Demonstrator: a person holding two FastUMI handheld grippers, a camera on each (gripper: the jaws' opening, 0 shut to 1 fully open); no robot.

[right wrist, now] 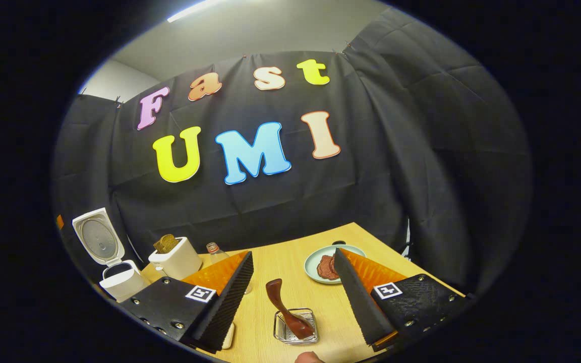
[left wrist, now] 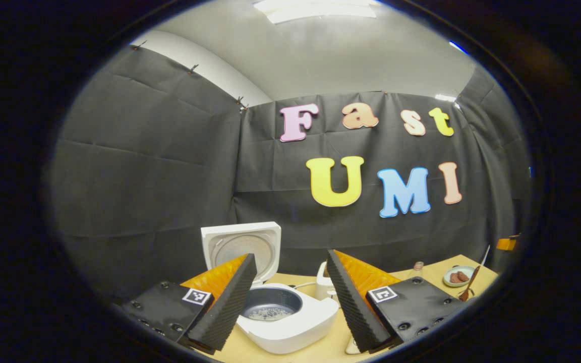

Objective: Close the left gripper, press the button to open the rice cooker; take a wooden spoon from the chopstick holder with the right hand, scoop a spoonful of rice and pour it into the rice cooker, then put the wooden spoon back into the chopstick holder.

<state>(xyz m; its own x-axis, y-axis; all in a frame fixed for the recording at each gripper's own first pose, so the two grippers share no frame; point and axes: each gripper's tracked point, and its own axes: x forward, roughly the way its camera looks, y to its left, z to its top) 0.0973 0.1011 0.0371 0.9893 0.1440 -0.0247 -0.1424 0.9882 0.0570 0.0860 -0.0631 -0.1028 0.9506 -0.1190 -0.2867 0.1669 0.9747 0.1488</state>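
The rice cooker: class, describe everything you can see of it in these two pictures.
The rice cooker is white, looks plastic, and stands on the wooden table before the black wall. Its hinged lid is open and upright, showing a round metal inner plate. The dark inner pot holds a little rice. Nothing grips it; the left gripper hovers open before it.

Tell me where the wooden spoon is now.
In the right gripper view, the wooden spoon stands tilted in the metal chopstick holder on the table, low between the open tongs, near the plate.
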